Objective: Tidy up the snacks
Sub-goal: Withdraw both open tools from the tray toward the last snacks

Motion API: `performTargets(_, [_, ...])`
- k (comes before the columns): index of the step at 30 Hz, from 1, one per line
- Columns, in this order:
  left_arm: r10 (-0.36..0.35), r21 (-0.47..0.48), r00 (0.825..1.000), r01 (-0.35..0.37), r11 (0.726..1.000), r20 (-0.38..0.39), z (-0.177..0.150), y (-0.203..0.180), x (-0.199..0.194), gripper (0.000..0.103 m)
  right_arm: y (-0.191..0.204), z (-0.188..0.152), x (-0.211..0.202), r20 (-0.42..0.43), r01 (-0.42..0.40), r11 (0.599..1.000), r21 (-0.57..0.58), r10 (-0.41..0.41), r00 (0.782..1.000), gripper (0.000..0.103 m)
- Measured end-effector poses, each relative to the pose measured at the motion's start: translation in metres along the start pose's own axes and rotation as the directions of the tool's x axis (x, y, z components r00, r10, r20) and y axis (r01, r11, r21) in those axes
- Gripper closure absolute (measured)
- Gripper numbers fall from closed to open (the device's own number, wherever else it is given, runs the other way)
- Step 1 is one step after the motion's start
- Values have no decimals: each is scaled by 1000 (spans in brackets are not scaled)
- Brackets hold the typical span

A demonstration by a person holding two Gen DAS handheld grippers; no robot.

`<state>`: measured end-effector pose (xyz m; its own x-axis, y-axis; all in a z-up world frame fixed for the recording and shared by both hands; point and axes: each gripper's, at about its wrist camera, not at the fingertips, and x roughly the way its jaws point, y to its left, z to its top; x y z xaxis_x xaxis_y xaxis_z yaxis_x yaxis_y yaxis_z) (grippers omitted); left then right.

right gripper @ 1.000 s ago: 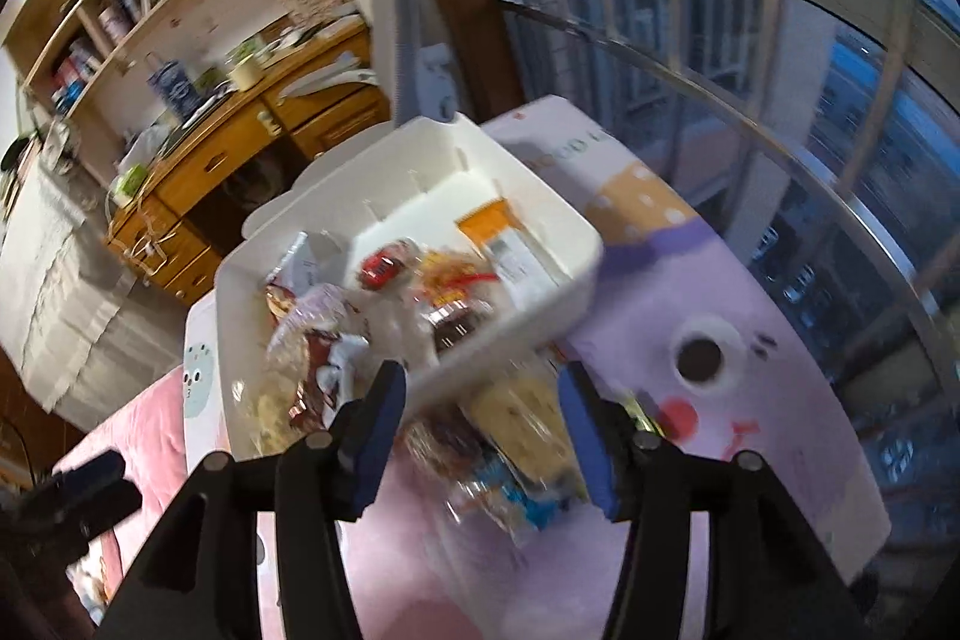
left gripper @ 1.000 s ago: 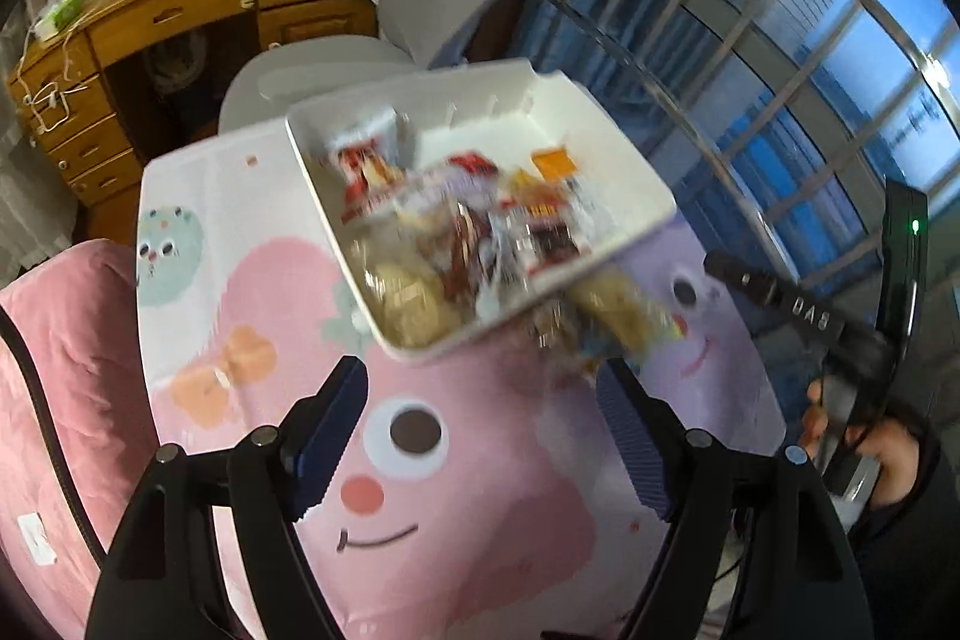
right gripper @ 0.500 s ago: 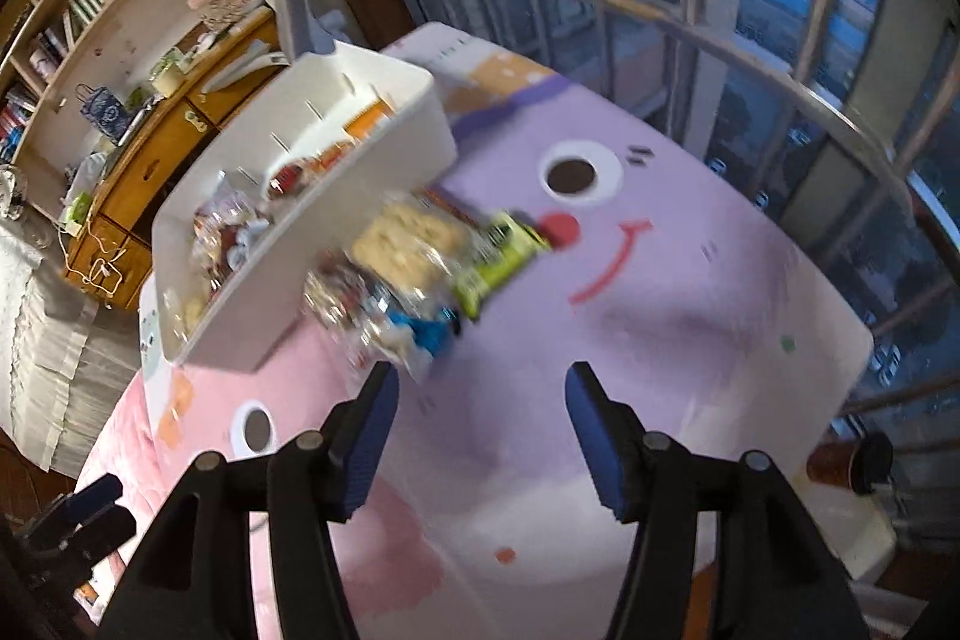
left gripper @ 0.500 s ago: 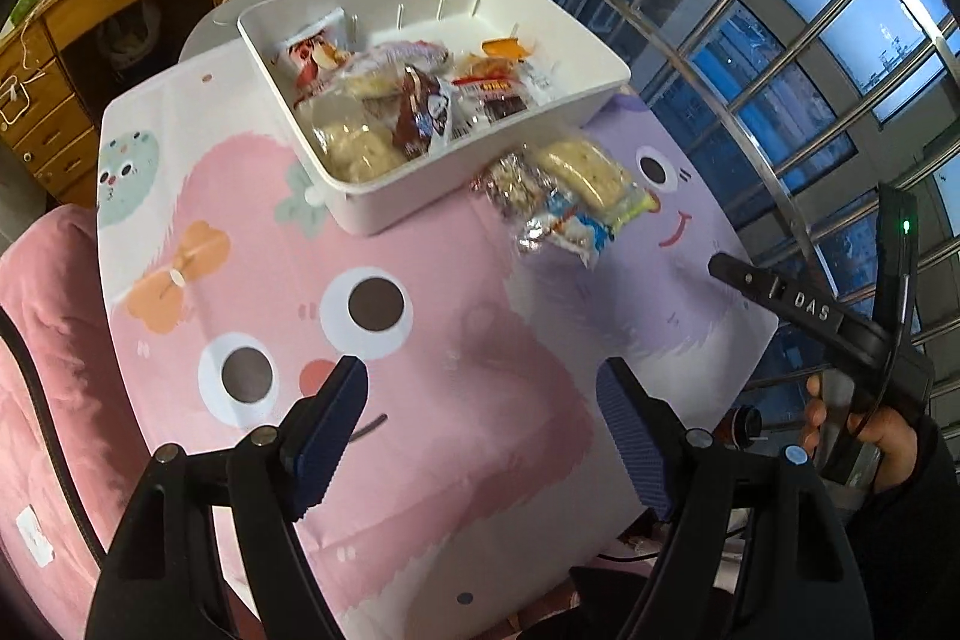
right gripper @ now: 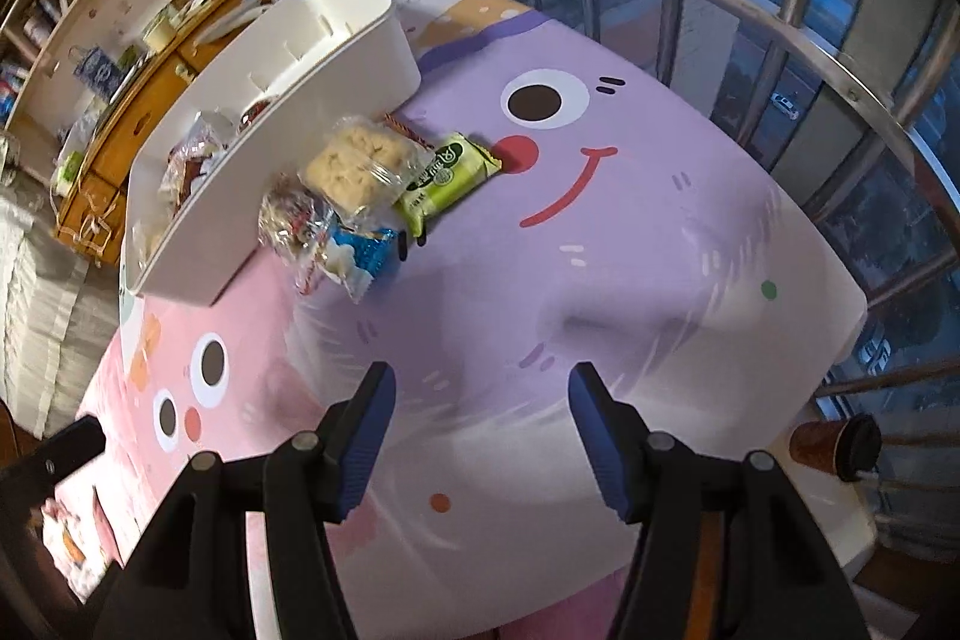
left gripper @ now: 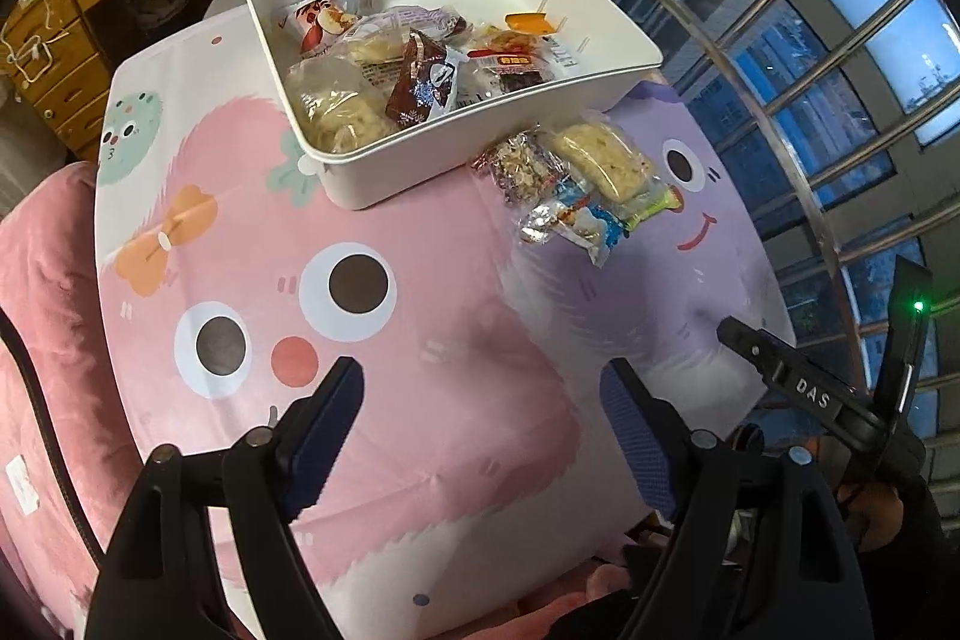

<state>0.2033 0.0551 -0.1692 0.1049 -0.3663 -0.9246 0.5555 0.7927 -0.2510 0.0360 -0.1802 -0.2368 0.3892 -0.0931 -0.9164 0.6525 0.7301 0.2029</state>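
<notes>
Four loose snack packets (left gripper: 579, 178) lie in a small heap on the tablecloth (left gripper: 420, 400), touching the near side wall of the white bin (left gripper: 420, 166). From your right tongs' view the heap reads clearly: a pale crumbly cake in clear wrap (right gripper: 360, 163) on top, a green-wrapped bar (right gripper: 450, 178) poking out toward the red cheek spot of the purple cartoon face, a blue and white packet (right gripper: 360, 259) underneath, and a clear packet of mixed bits with red print (right gripper: 291, 214) nearest the bin wall.

White bin: rectangular, rounded corners, small ribs along the inner far wall. It holds more packets piled toward one end: a dark brown sachet (left gripper: 423, 79), pale cakes in clear wrap (left gripper: 336, 112), a white packet with a red cartoon print (left gripper: 318, 19), an orange one (left gripper: 528, 22) at the far side. The other end of its floor is bare.

Your left tongs (left gripper: 480, 406) stand wide apart above the pink part of the cloth, nothing between the blue pads; they have just been opening. Your right tongs (right gripper: 480, 406) are also apart and hold nothing, above the purple part, well short of the heap; their jaws too have been widening.

Your right hand (left gripper: 870, 514), dark sleeve, shows at the edge of the left view.
</notes>
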Motion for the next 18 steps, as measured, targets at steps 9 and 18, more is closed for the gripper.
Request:
performTargets(9, [68, -125, 997, -73, 989, -42, 20, -32, 31, 20, -17, 34, 24, -80, -25, 987, -160, 12, 997, 40])
performTargets(18, [130, -290, 987, -151, 945, -92, 28, -52, 65, 20, -15, 69, 54, -115, -71, 905, -419, 25, 993, 38])
